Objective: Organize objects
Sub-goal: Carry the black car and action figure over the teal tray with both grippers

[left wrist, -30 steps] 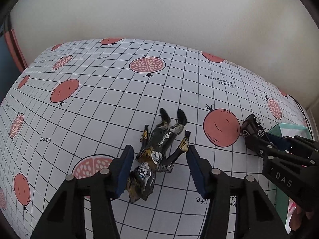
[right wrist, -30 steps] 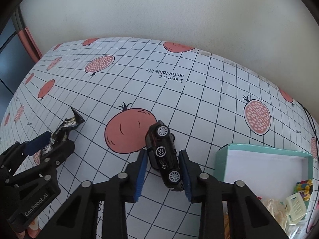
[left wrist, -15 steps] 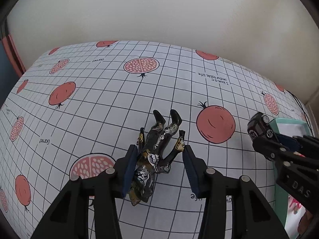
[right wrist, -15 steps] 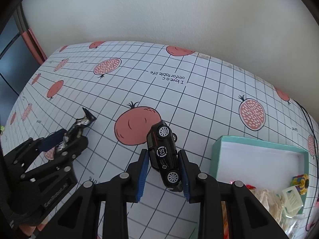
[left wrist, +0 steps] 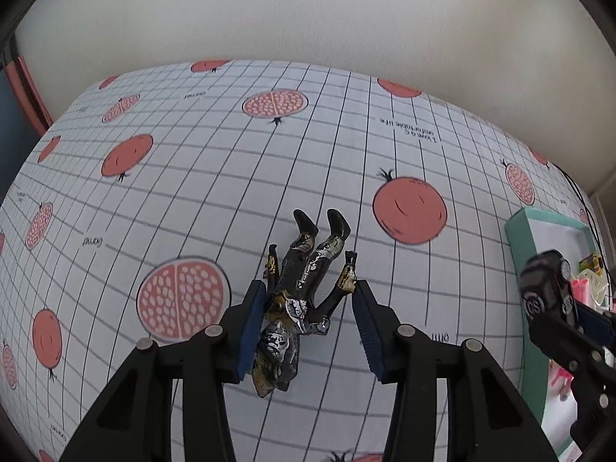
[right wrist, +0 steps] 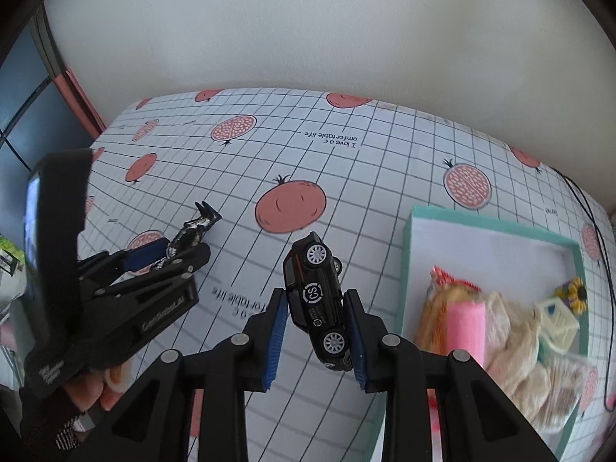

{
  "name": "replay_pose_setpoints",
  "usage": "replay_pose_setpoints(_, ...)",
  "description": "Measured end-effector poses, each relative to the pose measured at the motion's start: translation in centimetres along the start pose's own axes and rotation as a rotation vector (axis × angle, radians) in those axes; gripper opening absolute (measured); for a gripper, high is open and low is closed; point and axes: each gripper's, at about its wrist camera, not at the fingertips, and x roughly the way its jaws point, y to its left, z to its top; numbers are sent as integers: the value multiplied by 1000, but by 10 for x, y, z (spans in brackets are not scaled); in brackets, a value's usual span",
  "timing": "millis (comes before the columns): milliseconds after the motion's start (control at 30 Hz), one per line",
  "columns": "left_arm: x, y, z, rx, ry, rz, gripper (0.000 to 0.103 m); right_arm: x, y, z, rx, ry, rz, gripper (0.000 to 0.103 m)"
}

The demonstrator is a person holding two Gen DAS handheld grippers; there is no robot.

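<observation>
A black and gold toy figure (left wrist: 304,296) lies on its back on the pomegranate-print tablecloth, boots pointing away. My left gripper (left wrist: 310,288) stands over it, one blue pad against its torso and the other touching its outstretched hand. From the right wrist view the figure (right wrist: 192,231) still looks to rest on the cloth under the left gripper (right wrist: 181,254). My right gripper (right wrist: 315,296) is shut on a black toy car (right wrist: 319,304) and holds it in the air, just left of the teal box (right wrist: 408,254). The car (left wrist: 544,288) also shows at the right edge of the left wrist view.
The teal box (left wrist: 516,238) holds a snack packet (right wrist: 442,300), a pink roll (right wrist: 466,331), a cream toy chair (right wrist: 558,319) and a sunflower piece (right wrist: 575,292). A black cable (right wrist: 604,269) runs along the table's right edge. A hand (right wrist: 92,392) holds the left gripper.
The right gripper has lifted the car off the cloth and carried it right, toward the teal box. The left jaws have narrowed onto the figure.
</observation>
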Motion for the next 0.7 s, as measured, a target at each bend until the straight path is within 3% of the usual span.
replay_pose_setpoints(333,-29,5,-16,-53,52,-39,48,-42,-13,-30,48,-22,-5,32)
replay_pose_setpoints(467,-60,6,-29,-77,37,-51,48,-62,-23,-44,73,-34,-15,32)
replay_pose_setpoints(700,-105,-26,-55,-44,5,-103,48,-84,-41,-76,130,-38,-15,32)
